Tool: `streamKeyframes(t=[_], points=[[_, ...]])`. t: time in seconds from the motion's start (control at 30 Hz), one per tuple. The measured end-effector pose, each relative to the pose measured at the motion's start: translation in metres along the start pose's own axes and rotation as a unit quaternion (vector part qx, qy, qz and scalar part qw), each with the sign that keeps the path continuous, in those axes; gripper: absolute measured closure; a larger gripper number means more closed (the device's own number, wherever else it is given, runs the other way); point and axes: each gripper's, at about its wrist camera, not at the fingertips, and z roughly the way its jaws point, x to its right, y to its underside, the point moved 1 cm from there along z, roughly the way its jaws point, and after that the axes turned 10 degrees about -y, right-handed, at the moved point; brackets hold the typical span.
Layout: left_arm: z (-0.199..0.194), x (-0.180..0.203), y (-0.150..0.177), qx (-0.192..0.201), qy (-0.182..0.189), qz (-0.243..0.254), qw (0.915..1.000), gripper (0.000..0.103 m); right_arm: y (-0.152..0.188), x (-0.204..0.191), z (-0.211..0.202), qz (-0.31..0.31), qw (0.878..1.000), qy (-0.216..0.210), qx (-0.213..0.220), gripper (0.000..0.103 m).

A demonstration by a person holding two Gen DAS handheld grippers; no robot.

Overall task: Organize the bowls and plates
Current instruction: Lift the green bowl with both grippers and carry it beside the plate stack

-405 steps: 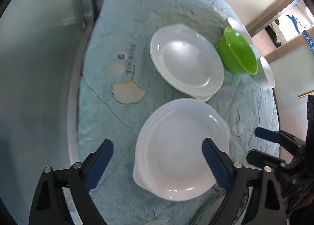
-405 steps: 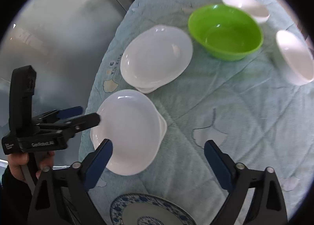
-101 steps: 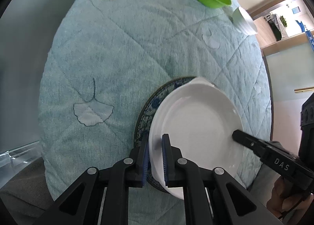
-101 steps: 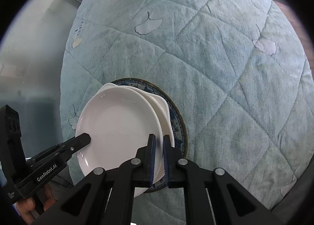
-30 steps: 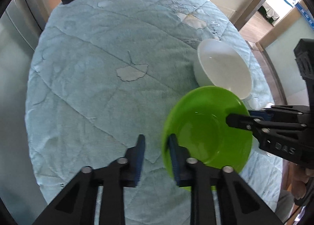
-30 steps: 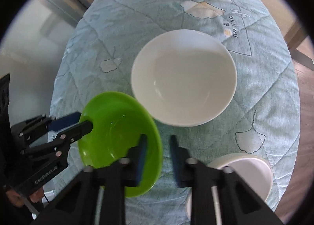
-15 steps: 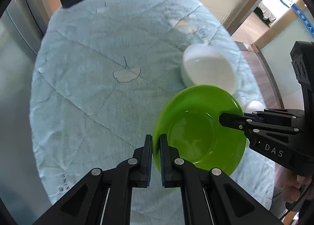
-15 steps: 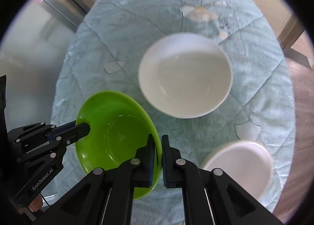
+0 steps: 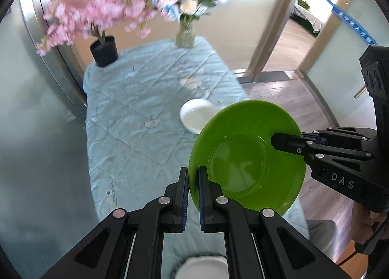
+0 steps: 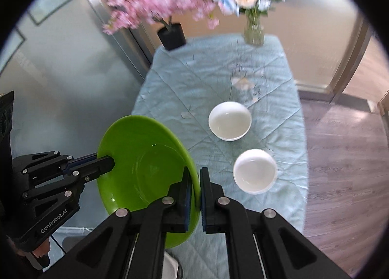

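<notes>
Both grippers hold the green bowl (image 9: 245,157) up in the air above the table. My left gripper (image 9: 193,177) is shut on its left rim, and my right gripper (image 10: 194,181) is shut on its right rim (image 10: 143,164). In the left wrist view the right gripper (image 9: 282,141) clamps the bowl's far rim; in the right wrist view the left gripper (image 10: 107,161) does the same. Two white bowls stand on the blue quilted cloth: a larger one (image 10: 229,121) and a smaller one (image 10: 255,170). One white bowl (image 9: 197,115) shows in the left wrist view.
The table cloth (image 10: 201,79) carries a black pot with a pink blossom tree (image 10: 171,33) and a glass vase of flowers (image 10: 254,28) at its far end. A white plate edge (image 9: 201,268) shows below the left gripper. Glass walls stand left, wooden floor (image 10: 340,157) right.
Both grippers closed on the green bowl's rim and lifted it high off the table; the view has tilted up, so the table and white bowls look smaller and farther below.
</notes>
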Motion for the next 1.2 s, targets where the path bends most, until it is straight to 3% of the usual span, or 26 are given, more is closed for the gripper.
streamKeyframes(t=[0.23,0.47,0.7,0.87,1.2], points=[[-0.086,0.050,0.063,0.013,0.018,0.010,0.9997,0.100,0.067,-0.013,-0.082,0.001,1.000,0.002,0.021,0.098],[-0.095,0.104,0.152,-0.021,0.060,0.014,0.9979,0.101,0.166,0.004,-0.104,0.040,0.999,0.010,0.010,0.098],[-0.066,0.146,0.221,-0.079,0.076,0.020,0.9937,0.101,0.233,0.033,-0.081,0.091,0.995,0.007,-0.030,0.097],[-0.025,0.159,0.249,-0.123,0.077,0.013,0.9893,0.101,0.262,0.050,-0.053,0.113,0.992,0.007,-0.061,0.097],[0.075,0.146,0.259,-0.186,0.083,-0.002,0.9791,0.100,0.282,0.085,0.019,0.164,0.979,0.004,-0.123,0.096]])
